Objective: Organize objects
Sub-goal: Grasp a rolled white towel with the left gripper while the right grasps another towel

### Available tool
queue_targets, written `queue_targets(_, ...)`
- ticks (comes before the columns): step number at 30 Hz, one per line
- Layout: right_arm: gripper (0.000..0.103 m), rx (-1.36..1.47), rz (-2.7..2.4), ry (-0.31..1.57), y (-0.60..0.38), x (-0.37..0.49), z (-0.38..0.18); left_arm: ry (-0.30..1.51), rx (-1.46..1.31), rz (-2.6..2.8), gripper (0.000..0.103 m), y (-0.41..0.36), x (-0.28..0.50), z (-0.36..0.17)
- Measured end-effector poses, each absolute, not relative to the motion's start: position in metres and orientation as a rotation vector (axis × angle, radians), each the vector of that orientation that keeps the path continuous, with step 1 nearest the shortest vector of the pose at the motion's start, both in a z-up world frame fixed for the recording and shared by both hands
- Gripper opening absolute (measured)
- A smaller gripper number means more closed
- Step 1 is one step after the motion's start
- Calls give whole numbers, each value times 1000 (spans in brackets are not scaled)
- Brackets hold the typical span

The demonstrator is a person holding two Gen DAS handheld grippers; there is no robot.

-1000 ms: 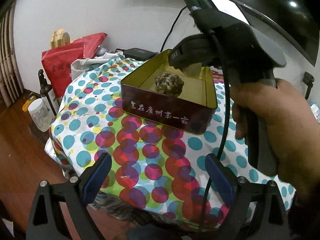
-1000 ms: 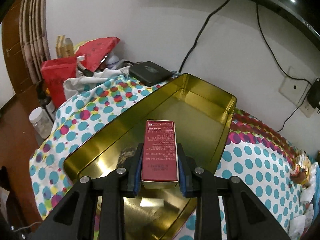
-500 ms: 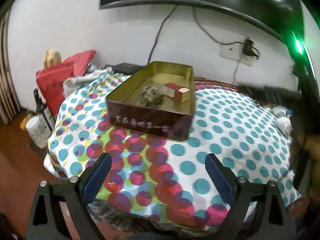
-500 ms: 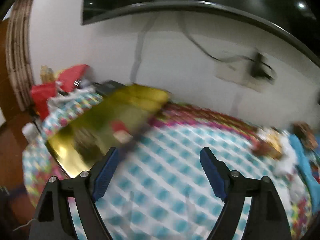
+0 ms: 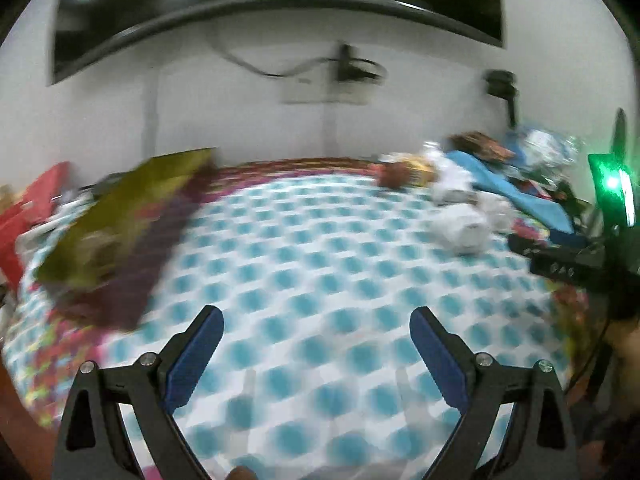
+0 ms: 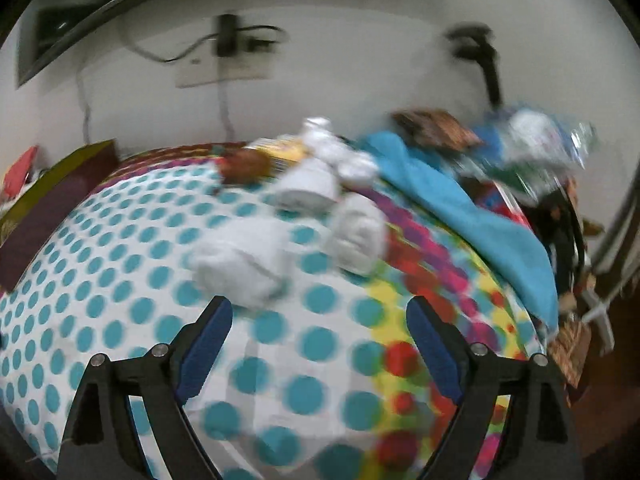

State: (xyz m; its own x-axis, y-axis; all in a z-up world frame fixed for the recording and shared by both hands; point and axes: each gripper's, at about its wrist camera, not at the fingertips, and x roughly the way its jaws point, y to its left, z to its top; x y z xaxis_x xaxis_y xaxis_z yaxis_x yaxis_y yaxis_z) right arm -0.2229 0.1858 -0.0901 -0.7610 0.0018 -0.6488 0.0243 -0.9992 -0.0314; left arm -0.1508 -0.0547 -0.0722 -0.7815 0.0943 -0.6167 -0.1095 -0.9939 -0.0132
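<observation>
Both views have swung right since a second ago: the right hand-held gripper [image 6: 319, 330], then pinching a red box over the gold tin [image 5: 120, 216], is now spread and empty above the polka-dot surface [image 6: 120, 280], just short of rolled white cloths [image 6: 244, 264]. The left hand-held gripper [image 5: 317, 340] is spread too. The tin, blurred, sits at the surface's far left.

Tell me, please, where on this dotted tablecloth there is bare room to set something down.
The widest bare stretch of the tablecloth runs between the tin box on the left and the rolled white towels. Below the towels, near the right gripper, is also bare. The far right is crowded: towels, blue cloth, packets.
</observation>
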Motion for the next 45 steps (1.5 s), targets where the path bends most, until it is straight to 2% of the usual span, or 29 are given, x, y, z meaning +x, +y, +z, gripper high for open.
queue_targets(4,87,1073,-2948,-102,211,-220,-94,128,-1006,2812,97,0,-183,-71)
queue_targets(9,87,1125,-2958,-105,211,-226,-96,139,-1041,2777,97,35,-221,-69)
queue_targets(16,86,1197,-3043,-257,241,-227,-99,149,-1128,2743,97,69,-259,-80)
queue_targets(21,88,1214,-3121,-269,267,-220,-104,186,-1157,2716,97,86,-276,-90)
queue_targets(24,89,1212,-3096,-372,281,-217,-107,194,-1189,2685,97,98,-286,-98)
queue_targets(26,92,1212,-3112,-363,285,-215,-109,200,-1207,2680,96,103,-292,-103)
queue_targets(27,92,1226,-3104,-352,285,-216,-111,199,-1214,2681,91,104,-293,-104)
queue_targets(28,92,1239,-3092,-354,286,-218,-113,188,-1219,2669,68,105,-294,-105)
queue_targets(29,92,1238,-3092,-348,286,-218,-114,161,-1214,2639,56,105,-294,-104)
queue_targets(31,92,1235,-3086,-342,284,-218,-113,186,-1196,2623,38,108,-288,-101)
queue_targets(33,92,1231,-3085,-316,281,-219,-110,214,-1161,2640,36,104,-279,-95)
queue_targets(38,97,1198,-3066,-266,268,-225,-94,94,-1127,2728,36,50,-247,-76)
queue_targets(45,97,1201,-2973,-158,218,-259,-83,64,-1119,2838,36,-21,-184,-72)
